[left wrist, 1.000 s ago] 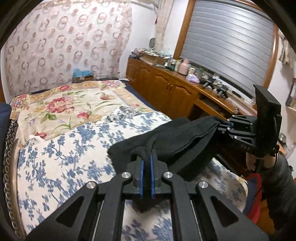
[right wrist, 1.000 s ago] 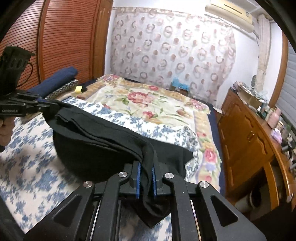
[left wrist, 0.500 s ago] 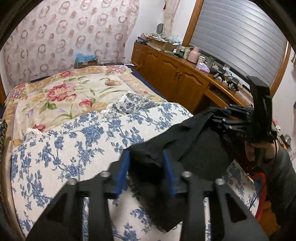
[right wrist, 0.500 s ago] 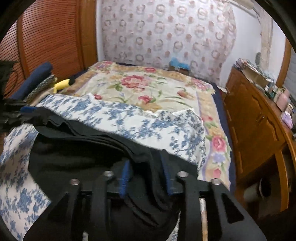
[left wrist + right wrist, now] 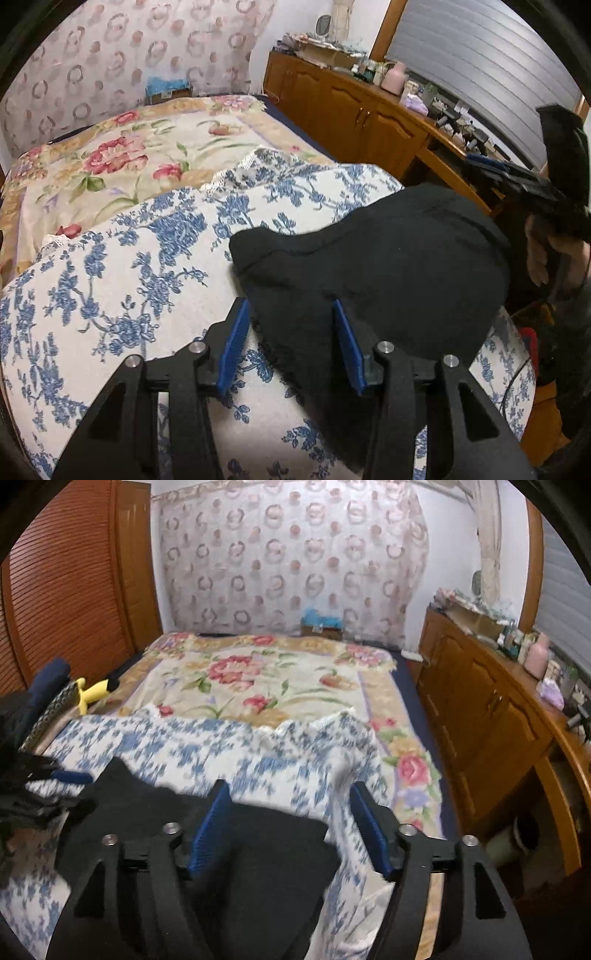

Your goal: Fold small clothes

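Observation:
A black garment (image 5: 388,266) lies folded over on the blue-flowered white cover (image 5: 122,266) of the bed. My left gripper (image 5: 291,339) is open just above its near edge, holding nothing. My right gripper (image 5: 291,830) is open over the other end of the garment (image 5: 236,853), also empty. In the left wrist view the right gripper (image 5: 491,170) shows at the far right, beyond the garment. In the right wrist view the left gripper (image 5: 62,777) shows at the left edge.
A floral bedspread (image 5: 251,675) covers the far half of the bed. A wooden cabinet (image 5: 491,716) with bottles and clutter runs along the right side. A yellow toy (image 5: 92,692) and dark blue bedding (image 5: 46,679) lie at the bed's left edge by the slatted wardrobe.
Both grippers have opened and let go of the black garment, which dropped from being held stretched between them onto the bed. Both grippers pulled back slightly.

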Demonstrator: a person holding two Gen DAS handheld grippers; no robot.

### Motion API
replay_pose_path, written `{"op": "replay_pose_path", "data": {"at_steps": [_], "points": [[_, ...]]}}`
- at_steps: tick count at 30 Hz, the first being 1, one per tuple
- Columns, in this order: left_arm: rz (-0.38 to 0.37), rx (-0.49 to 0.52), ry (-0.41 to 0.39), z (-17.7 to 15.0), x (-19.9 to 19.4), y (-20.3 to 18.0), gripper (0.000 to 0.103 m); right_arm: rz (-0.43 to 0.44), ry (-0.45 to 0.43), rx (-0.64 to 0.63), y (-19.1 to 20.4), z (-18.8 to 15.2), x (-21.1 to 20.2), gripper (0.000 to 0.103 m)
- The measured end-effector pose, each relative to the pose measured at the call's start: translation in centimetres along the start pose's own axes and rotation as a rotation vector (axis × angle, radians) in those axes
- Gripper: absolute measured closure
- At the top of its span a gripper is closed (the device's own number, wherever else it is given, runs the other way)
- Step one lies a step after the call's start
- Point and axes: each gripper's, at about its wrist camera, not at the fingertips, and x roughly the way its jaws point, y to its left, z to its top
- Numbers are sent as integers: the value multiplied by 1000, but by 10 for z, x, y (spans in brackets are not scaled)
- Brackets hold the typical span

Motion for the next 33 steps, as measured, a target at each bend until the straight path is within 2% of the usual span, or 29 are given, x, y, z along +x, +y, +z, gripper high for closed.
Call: {"op": "replay_pose_path", "data": {"at_steps": [10,17,20,22,23,24,25,28,33], "points": [[-17,6,37,0,15,-3,57,82,141,125,-8,-50,21,29],[-19,6,36,3,18,-6,57,161,158,162,-7,-56,33,29],[-29,5,32,5,19,-6,57,190,164,157,-5,-55,37,35],[-39,7,29,6,20,-7,60,213,166,152,-4,-55,39,45],[-49,6,27,6,21,-7,64,228,167,150,-3,-55,39,48],[-61,4,27,6,21,-7,73,235,168,144,-1,-55,39,54],[-78,2,27,7,21,-7,79,242,167,133,0,-54,39,64],[-68,37,4,6,14,-15,87,258,145,100,5,-53,34,79],[-95,50,-104,7,-24,-23,88,221,47,61,16,-47,6,85]]}}
